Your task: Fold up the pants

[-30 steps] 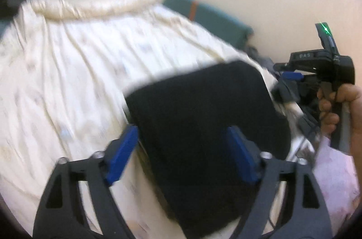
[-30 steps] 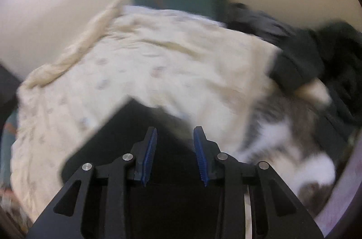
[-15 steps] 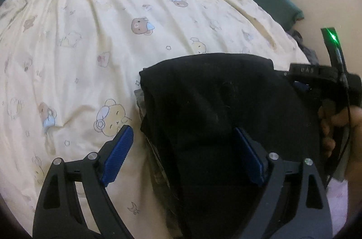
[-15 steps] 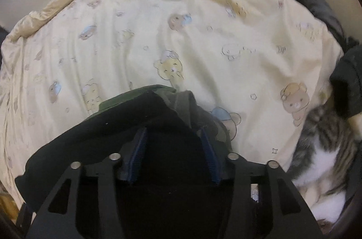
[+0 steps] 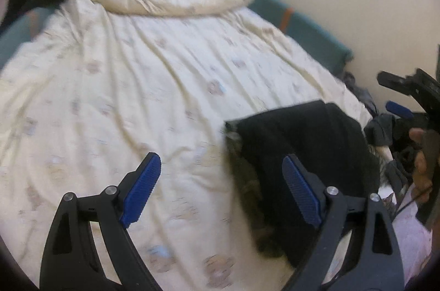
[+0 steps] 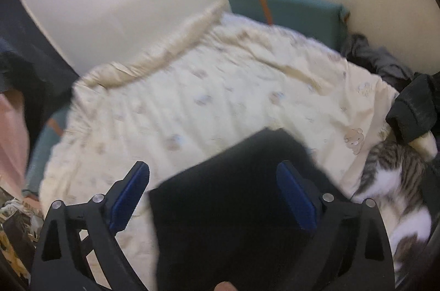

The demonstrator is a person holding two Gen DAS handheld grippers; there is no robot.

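Though blurred, folded pants run lengthwise away.

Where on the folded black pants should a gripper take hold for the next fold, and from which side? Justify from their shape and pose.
Judging from the views, grip the black pants at the far corner, coming from above and the near side. That corner lies flat and clear on the cream duvet, away from the cat. The right gripper, jaws opening, holds nothing.
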